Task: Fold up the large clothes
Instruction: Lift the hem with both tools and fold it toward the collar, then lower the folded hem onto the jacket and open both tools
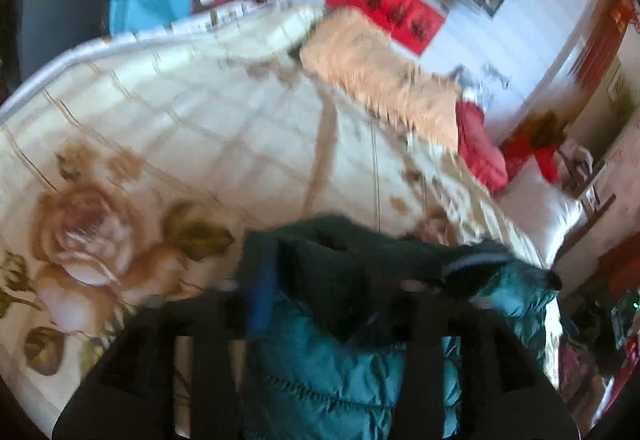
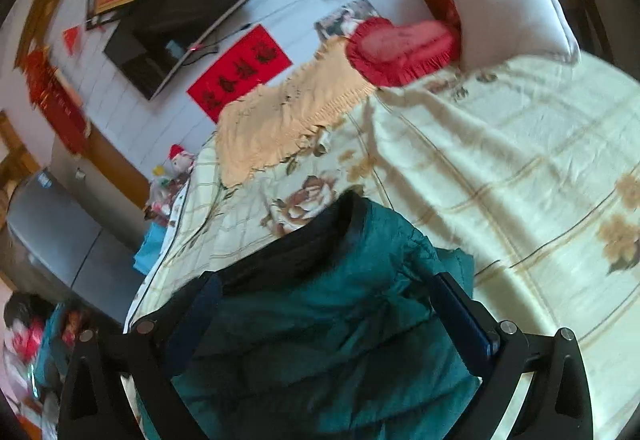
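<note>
A teal quilted jacket (image 2: 320, 320) with a dark lining and dark collar lies bunched at the near edge of a bed, on a cream bedspread (image 2: 500, 168) printed with brown roses and a thin grid of lines; the right claw (image 2: 332, 316) stands wide apart around the jacket's body, its blue-padded fingers (image 2: 464, 316) on either side of the padded cloth and not pinching it; in the left wrist view the same jacket (image 1: 320, 372) spreads under the left claw (image 1: 336, 304), whose jaws are part open, the dark lining bunched between them, though the blur hides whether the pads press on it; farther up the bed a peach fringed blanket (image 2: 280, 120) lies across the bedspread, with a red heart-shaped cushion (image 2: 400, 52) beside it and a white pillow (image 2: 512, 12) just behind the cushion; on the pale wall beyond hang a dark flat screen (image 2: 180, 12) and a red banner (image 2: 240, 72) with dark characters; a grey cabinet (image 2: 60, 240) stands off the far side of the bed.
</note>
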### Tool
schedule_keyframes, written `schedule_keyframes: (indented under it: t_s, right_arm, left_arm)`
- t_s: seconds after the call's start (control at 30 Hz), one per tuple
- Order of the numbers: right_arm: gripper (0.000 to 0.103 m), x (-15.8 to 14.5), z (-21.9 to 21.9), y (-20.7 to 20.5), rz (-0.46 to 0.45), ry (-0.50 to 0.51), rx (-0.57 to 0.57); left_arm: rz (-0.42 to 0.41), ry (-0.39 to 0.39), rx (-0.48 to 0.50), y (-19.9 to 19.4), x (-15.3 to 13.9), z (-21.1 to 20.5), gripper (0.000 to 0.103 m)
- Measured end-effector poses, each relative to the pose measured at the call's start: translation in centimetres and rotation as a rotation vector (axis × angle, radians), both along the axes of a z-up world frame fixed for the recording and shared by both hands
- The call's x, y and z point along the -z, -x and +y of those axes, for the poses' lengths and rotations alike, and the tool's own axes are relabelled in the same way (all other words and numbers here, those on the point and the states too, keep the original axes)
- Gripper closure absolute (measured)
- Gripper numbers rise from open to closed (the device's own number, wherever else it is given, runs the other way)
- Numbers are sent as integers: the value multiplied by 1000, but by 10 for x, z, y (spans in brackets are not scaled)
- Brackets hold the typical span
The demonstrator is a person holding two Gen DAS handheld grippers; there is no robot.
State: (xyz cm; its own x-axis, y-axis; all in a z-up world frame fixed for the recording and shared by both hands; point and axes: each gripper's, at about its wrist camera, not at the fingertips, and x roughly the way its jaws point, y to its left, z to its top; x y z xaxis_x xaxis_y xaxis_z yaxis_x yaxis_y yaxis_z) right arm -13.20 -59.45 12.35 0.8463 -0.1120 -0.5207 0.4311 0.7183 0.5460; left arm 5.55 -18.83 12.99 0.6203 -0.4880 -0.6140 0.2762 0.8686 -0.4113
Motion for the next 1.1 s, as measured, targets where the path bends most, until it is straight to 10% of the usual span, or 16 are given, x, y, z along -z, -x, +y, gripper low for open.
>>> schedule_keyframes:
  t_s: [0.17, 0.53, 1.1]
  right_arm:
    - [0, -9, 40, 8, 16, 70, -113]
    - [15, 40, 146, -91, 312, 477, -305]
    - [14, 64, 109, -130, 373, 360, -238]
  left_arm:
    - [-118, -28, 19, 33, -20, 1, 35]
    - [-46, -310, 79, 34, 41, -80, 35]
    - [5, -367, 68, -6, 59, -95, 17]
